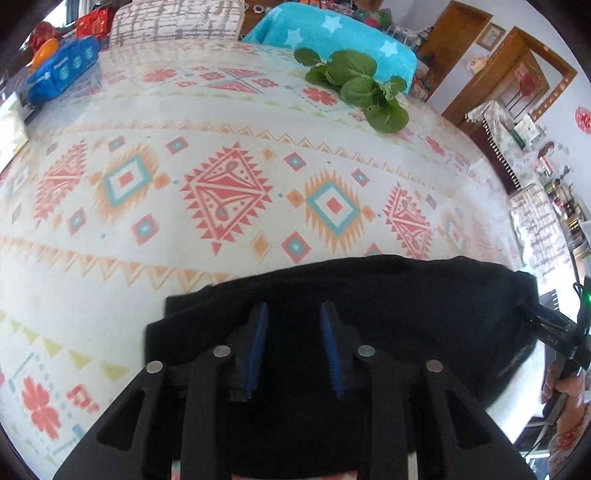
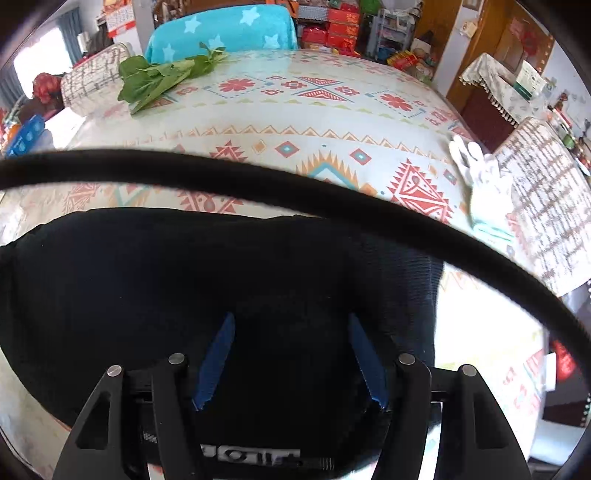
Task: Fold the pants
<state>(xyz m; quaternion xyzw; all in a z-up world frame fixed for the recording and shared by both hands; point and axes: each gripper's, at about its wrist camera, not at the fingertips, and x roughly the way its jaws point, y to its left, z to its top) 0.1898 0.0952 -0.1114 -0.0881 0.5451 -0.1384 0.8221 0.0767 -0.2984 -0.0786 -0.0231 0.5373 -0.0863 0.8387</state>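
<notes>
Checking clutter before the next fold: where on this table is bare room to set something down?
The widest free patch is the patterned tablecloth between the black pants and the leafy greens. It is tighter by the blue pack at the far left corner and the white glove at the right edge.

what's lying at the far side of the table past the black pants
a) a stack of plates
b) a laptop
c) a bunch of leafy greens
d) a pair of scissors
c: a bunch of leafy greens lies on the patterned table beyond the black pants, near the turquoise star-print cover; the right wrist view shows the same greens at the far edge.
</notes>
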